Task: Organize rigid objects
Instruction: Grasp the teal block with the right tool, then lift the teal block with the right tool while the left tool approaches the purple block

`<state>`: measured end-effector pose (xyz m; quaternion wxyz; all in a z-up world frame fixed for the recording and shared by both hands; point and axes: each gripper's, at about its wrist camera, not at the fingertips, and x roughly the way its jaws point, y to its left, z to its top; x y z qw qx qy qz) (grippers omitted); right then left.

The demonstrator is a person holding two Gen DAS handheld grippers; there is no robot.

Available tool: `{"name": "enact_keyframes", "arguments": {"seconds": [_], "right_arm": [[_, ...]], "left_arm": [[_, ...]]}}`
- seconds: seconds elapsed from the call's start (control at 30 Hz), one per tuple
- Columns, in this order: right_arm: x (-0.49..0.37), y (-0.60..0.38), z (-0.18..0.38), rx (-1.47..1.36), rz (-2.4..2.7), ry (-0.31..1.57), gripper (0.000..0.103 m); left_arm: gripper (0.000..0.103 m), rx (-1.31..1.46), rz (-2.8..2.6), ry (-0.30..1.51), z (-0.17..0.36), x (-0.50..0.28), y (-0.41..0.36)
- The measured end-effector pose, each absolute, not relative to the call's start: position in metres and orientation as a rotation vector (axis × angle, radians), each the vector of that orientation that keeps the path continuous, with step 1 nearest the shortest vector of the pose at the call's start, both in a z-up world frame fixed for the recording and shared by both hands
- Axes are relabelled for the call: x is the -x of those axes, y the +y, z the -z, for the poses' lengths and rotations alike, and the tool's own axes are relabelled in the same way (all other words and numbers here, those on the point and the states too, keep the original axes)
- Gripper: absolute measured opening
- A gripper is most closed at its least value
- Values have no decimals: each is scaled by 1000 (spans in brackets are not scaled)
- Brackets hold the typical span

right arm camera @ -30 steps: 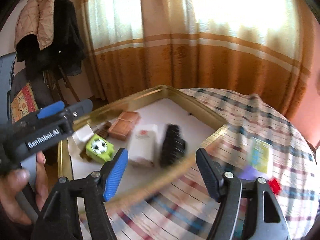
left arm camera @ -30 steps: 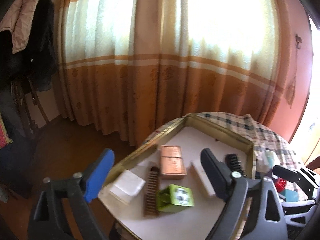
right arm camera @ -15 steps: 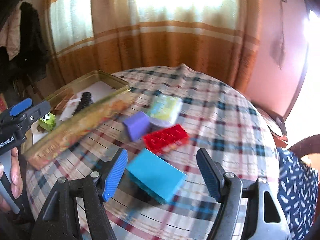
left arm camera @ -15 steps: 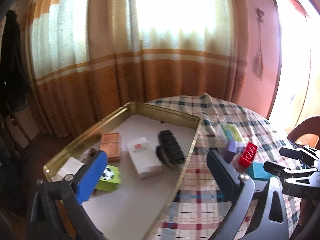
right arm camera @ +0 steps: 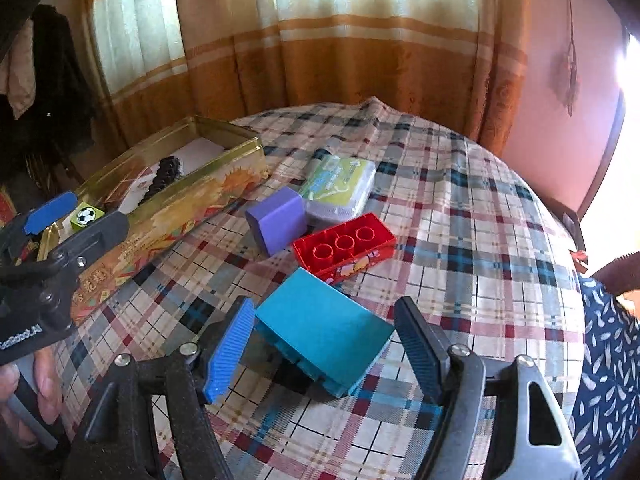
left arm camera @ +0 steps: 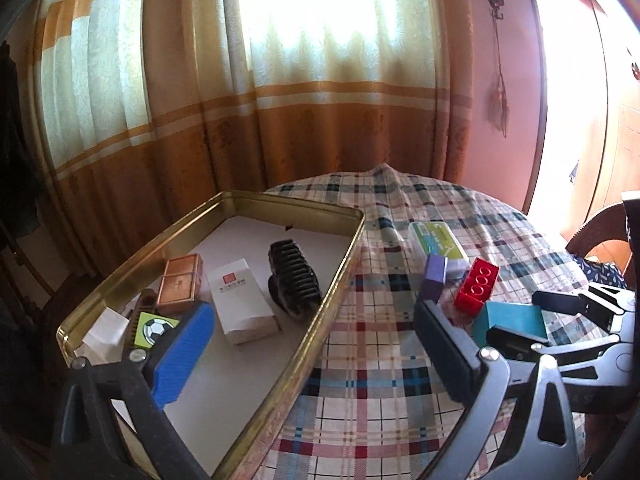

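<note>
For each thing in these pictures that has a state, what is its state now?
Gold tin: no lid on, several items inside.
Teal block: on the cloth, between open pads.
Red brick: lying on the cloth, studs showing.
Left hand-held gripper: open, empty.
Right hand-held gripper: opening, straddling the teal block.

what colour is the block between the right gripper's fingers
Teal blue. The block lies on the checked tablecloth inside the opening right gripper; the right wrist view shows it best.

tin (left arm camera: 340,272): glossy gold metal | tablecloth (right arm camera: 460,208): checked cloth | red brick (right arm camera: 344,246): shiny plastic
</note>
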<state>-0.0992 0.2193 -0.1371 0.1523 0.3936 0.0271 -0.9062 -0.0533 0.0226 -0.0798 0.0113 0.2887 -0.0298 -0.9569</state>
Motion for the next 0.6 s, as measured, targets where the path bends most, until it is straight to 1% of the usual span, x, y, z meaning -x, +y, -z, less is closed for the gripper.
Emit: {"name": "enact_keyframes", "arguments": {"seconds": [0.1, 0.3, 0.37, 0.4, 0.43, 0.6], "right_arm": [[100, 219, 138, -1135, 2592, 67, 80], [102, 210, 150, -1193, 2557, 114, 80], [103, 215, 148, -1185, 2570, 65, 80], [104, 217, 147, -1182, 2561, 38, 80], [104, 217, 148, -1184, 2560, 38, 75], [97, 217, 142, -1120, 2593, 60, 75]], "left_arm": [[101, -906, 2985, -94, 81, 54, 23], [101, -924, 2987, -110, 85, 57, 27], [101, -928, 2993, -115, 86, 57, 29], [101, -928, 2995, -119, 86, 57, 30], [101, -929, 2998, -130, 86, 58, 32], [101, -942, 3021, -145, 84, 61, 40]]}}
